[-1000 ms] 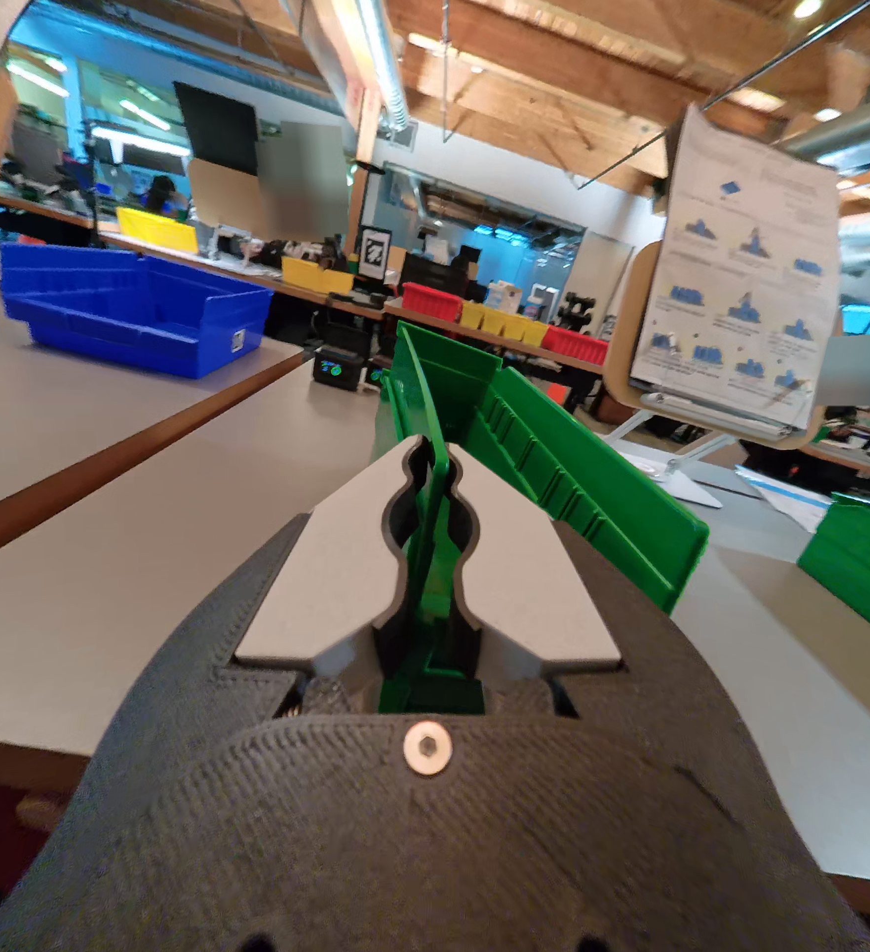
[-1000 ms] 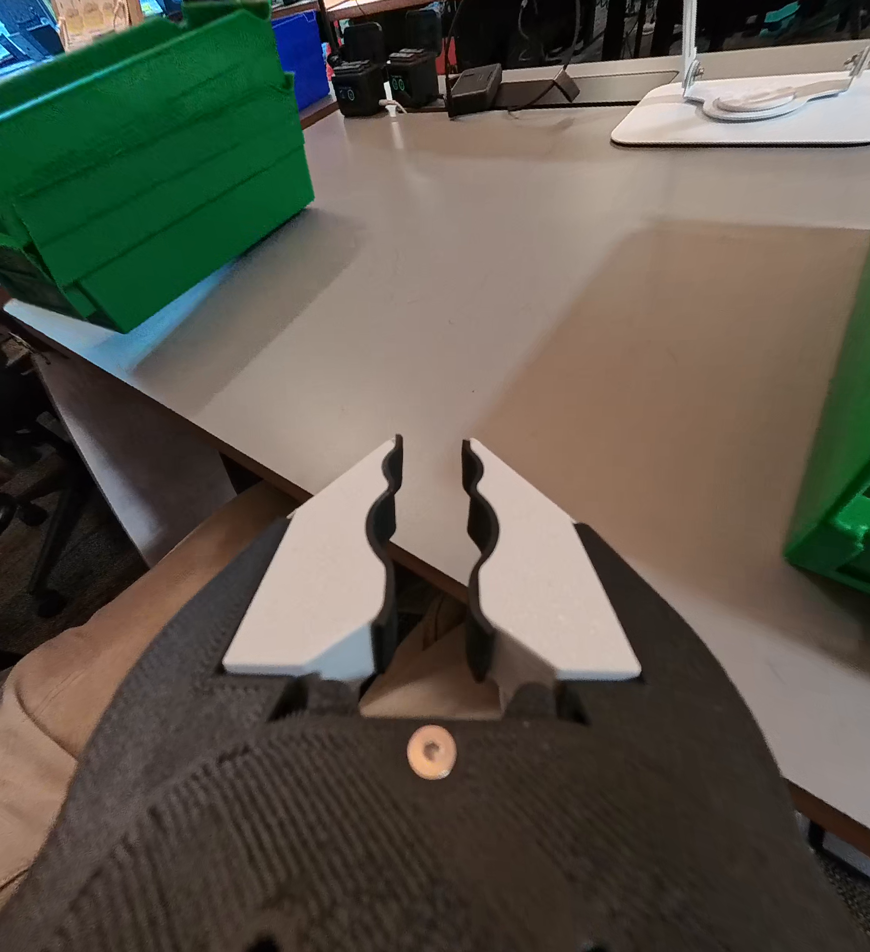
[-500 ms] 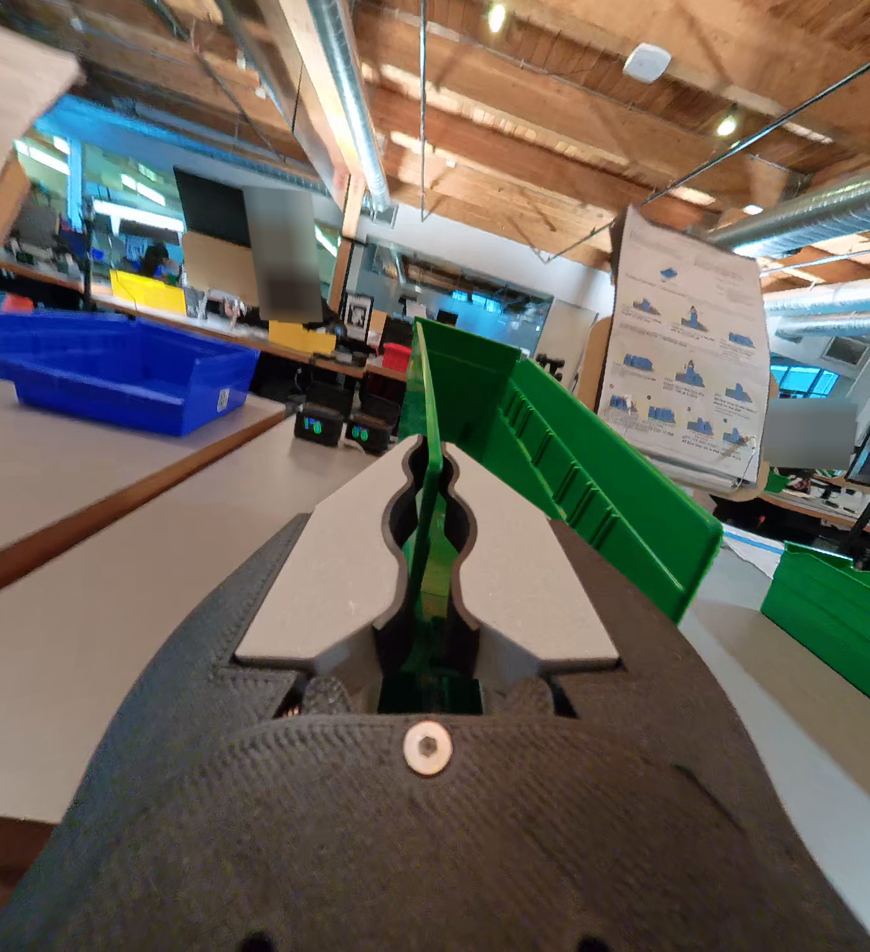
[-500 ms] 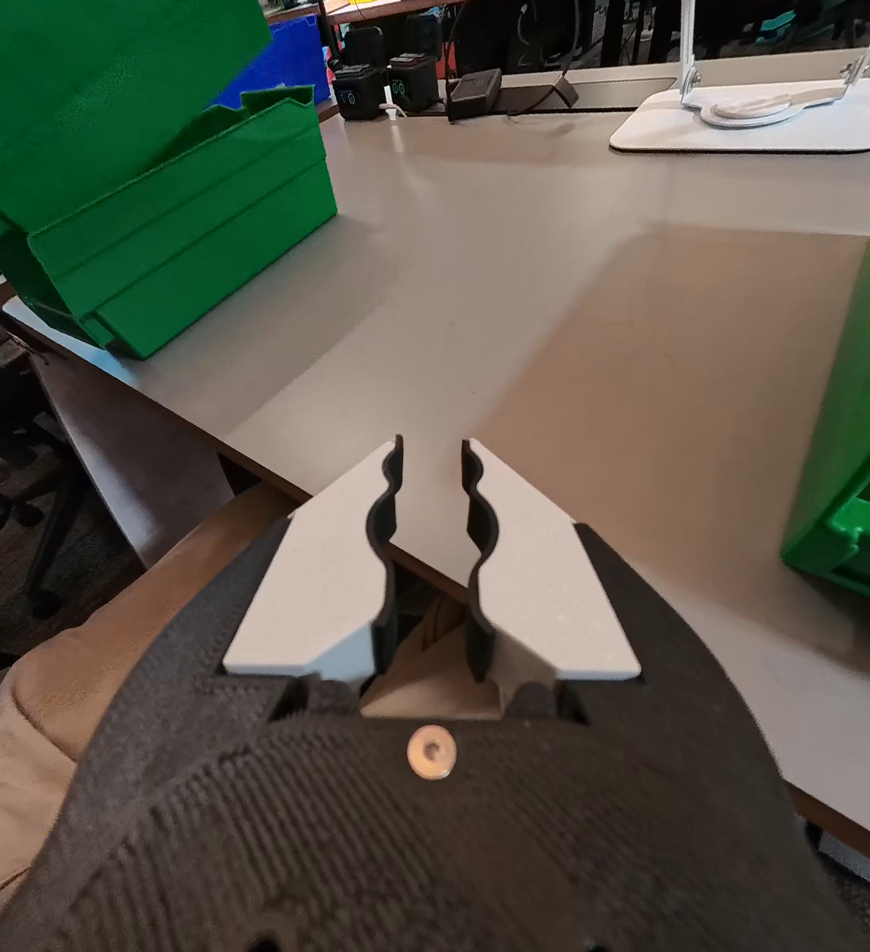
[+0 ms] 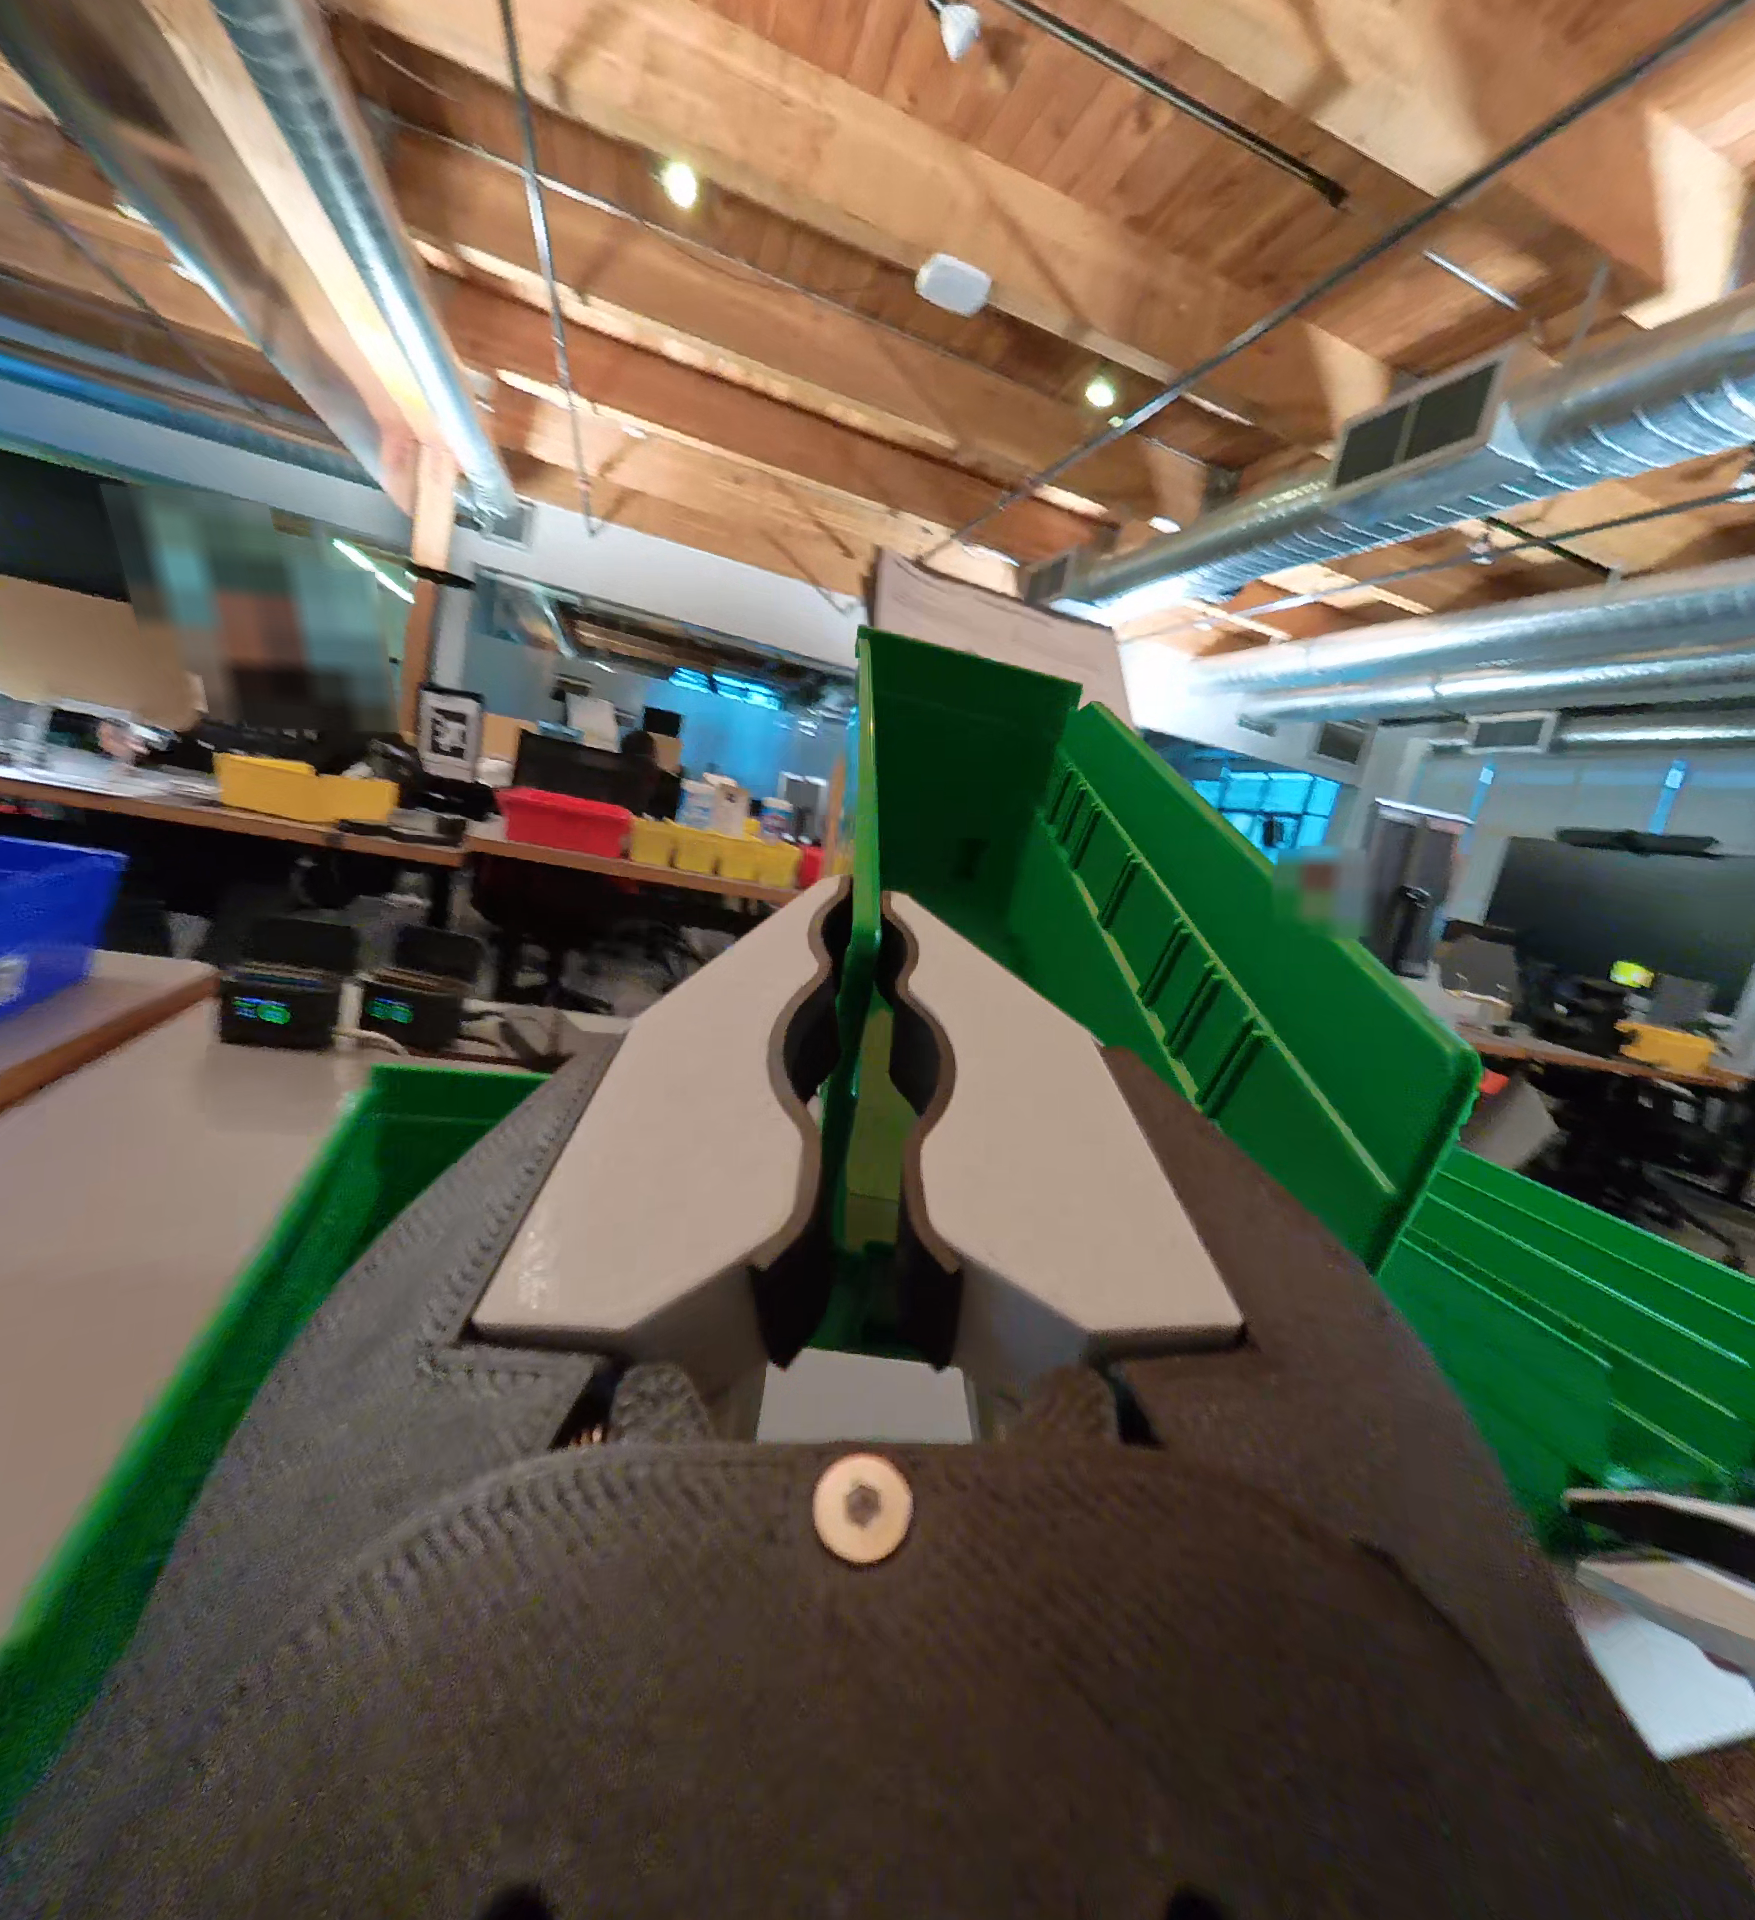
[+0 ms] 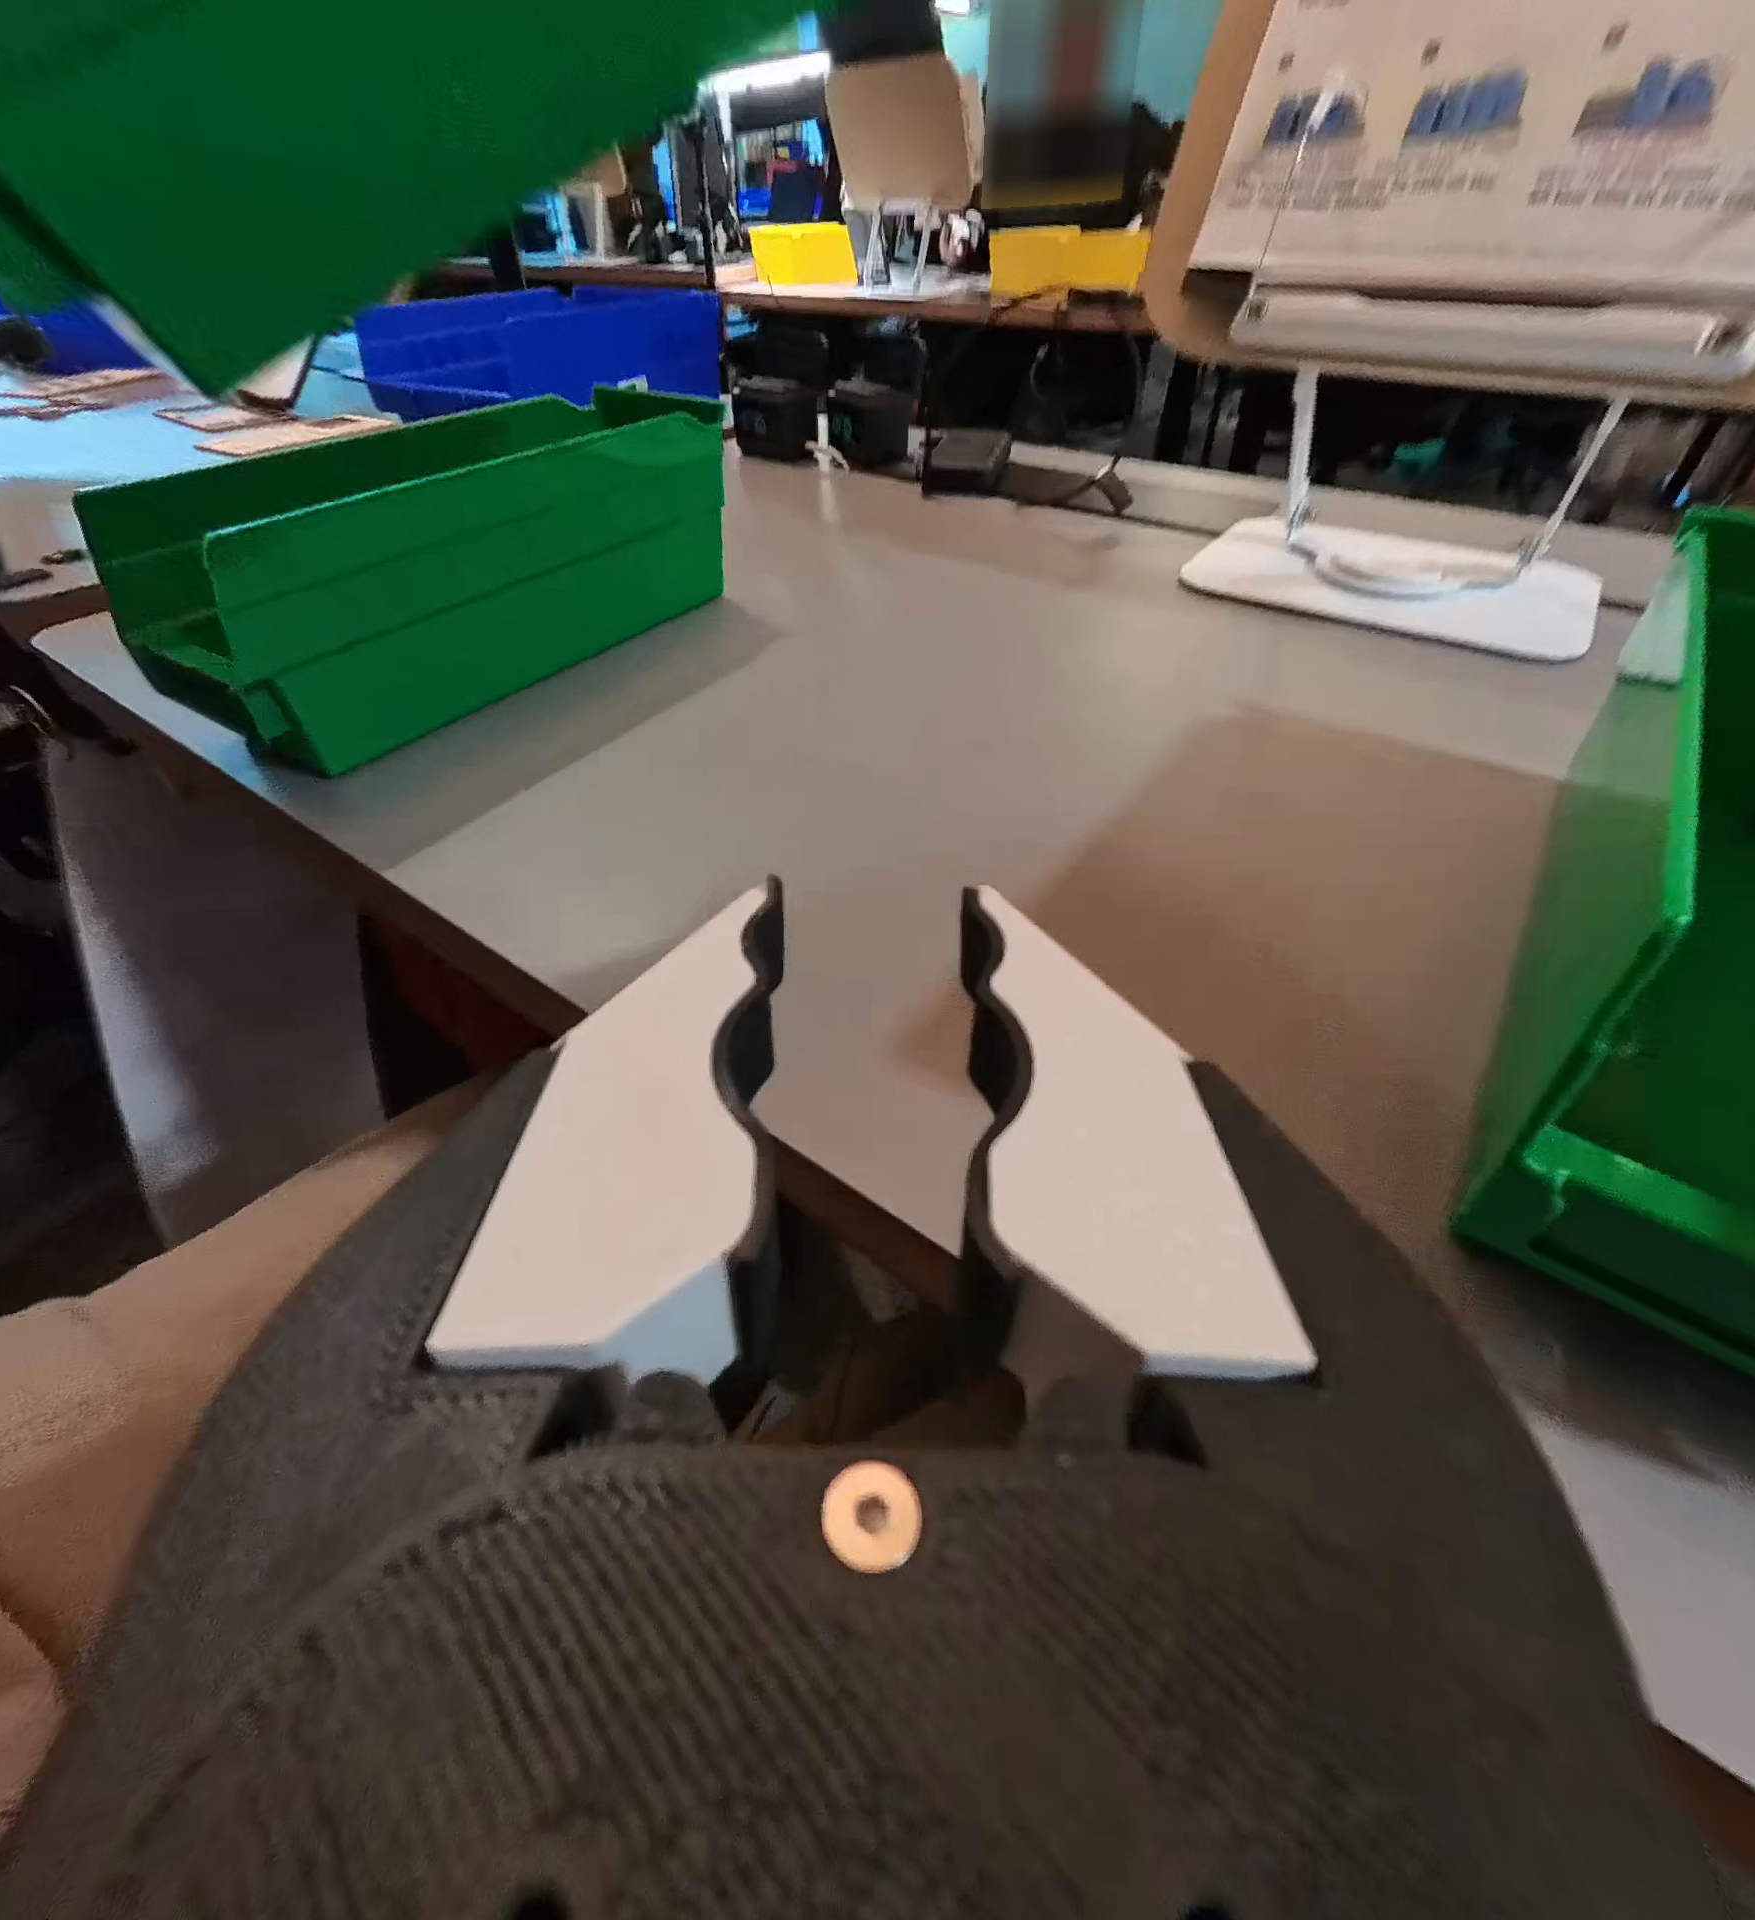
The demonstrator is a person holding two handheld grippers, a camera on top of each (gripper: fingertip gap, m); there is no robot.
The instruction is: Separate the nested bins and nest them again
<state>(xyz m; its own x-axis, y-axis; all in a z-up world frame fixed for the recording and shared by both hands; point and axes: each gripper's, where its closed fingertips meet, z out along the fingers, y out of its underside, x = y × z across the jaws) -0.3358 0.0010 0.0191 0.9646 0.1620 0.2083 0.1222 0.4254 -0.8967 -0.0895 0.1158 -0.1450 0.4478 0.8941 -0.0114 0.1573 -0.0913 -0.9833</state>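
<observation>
My left gripper [image 5: 865, 914] is clamped on the thin side wall of a green bin [image 5: 1205, 966], its two grey fingers [image 5: 686, 1122] pressed against either face of the plastic. The held bin is lifted clear of the counter [image 5: 73, 1195] and tilted, open side turned to my right, ribbed inner wall showing. In the right wrist view the same raised bin [image 6: 260, 156] fills the top left corner, blurred, hanging above the counter's left end. Below it, more green bins [image 6: 416, 582] sit nested at the counter's left edge, near the front corner; I read at least two shells there from the stepped rims, exact count unclear. In the left wrist view green walls [image 5: 260, 1299] show under and to both sides of my gripper, so the held bin is above that stack; whether it touches it I cannot tell. My right gripper [image 6: 871, 935] has its fingers apart, nothing between them, hovering over the counter's front edge. A further green bin [image 6: 1714, 935] stands at the counter's right side, near that gripper but apart from it. At the counter's back edge stands a white stand base [image 6: 1392, 582] carrying a printed sheet [image 6: 1517, 135]. Blue bins [image 6: 540, 343] sit on the neighbouring surface behind the stack, and small black devices [image 6: 821, 416] line the back edge.
</observation>
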